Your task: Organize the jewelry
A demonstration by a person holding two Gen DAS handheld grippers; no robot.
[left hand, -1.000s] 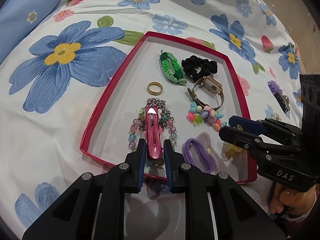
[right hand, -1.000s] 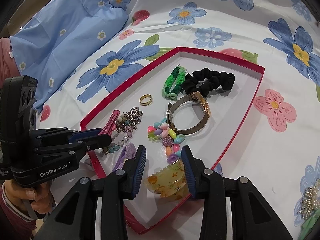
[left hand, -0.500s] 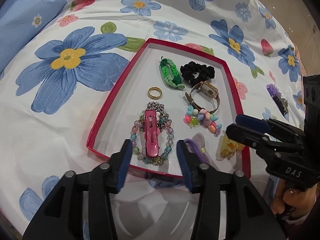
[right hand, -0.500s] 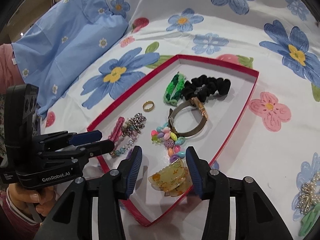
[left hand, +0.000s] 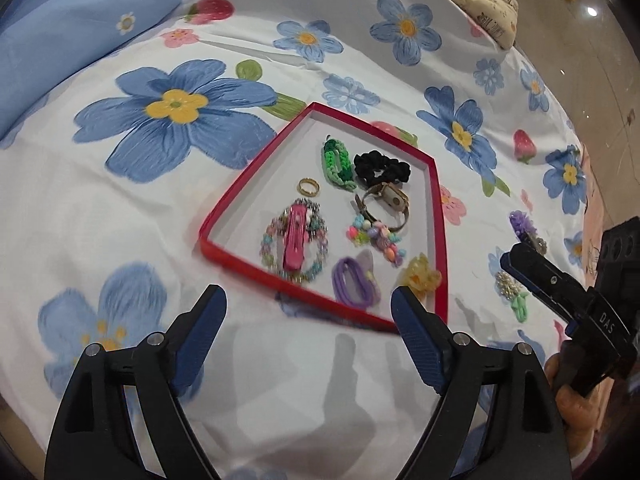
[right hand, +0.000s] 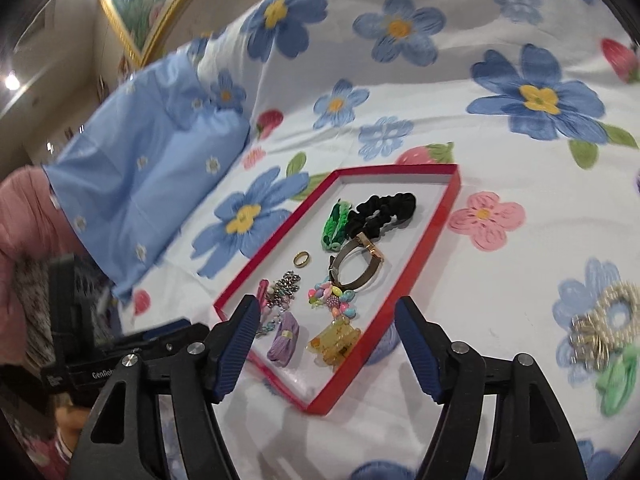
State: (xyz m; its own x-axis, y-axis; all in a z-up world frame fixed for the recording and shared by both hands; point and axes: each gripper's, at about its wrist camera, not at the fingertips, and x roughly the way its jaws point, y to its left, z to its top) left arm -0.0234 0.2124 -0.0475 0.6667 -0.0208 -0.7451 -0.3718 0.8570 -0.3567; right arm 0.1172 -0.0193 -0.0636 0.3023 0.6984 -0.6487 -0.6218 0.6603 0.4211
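A red-rimmed tray point(left hand: 236, 208) point(right hand: 420, 264) lies on the flowered bedsheet. In it lie a pink hair clip point(left hand: 295, 236) on a beaded bracelet, a gold ring point(left hand: 308, 187), a green braided band point(left hand: 338, 164), a black scrunchie point(left hand: 382, 168) point(right hand: 384, 210), a watch point(left hand: 386, 200), a pastel bead bracelet point(left hand: 376, 238), a purple hair tie point(left hand: 354, 280) point(right hand: 284, 338) and an amber claw clip point(left hand: 420, 276) point(right hand: 336, 340). My left gripper point(left hand: 308, 340) is open and empty, just in front of the tray. My right gripper point(right hand: 326, 354) is open and empty, above the tray's near corner.
Outside the tray on the right lie a pearl scrunchie point(right hand: 604, 320), a green clip point(right hand: 618, 376) point(left hand: 520, 306) and a purple flower clip point(left hand: 524, 226). A blue pillow point(right hand: 136, 184) lies to the left. A picture frame point(right hand: 132, 12) hangs behind the bed.
My left gripper let go of the pink hair clip, my right let go of the amber claw clip. Both opened wide and pulled back from the tray.
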